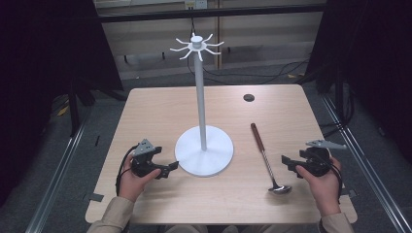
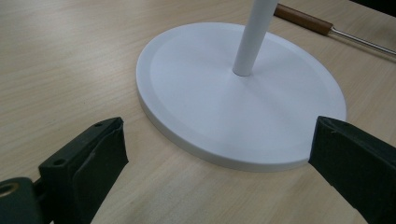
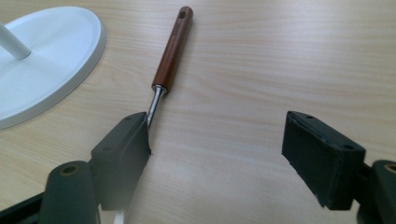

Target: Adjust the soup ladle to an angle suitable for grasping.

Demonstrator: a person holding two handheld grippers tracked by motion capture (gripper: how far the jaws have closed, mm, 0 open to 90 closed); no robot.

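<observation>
Hiding ladle [image 3: 170, 51] shaft, right tool [image 3: 217, 154] jaw, bowl unseen

You're holding your left gripper [image 2: 217, 154] wide open right at the white stand base [image 2: 196, 116], pole [image 2: 252, 37] rising from it, with a brown-handled utensil [image 2: 303, 19] lying behind on the table [image 2: 60, 60].
</observation>
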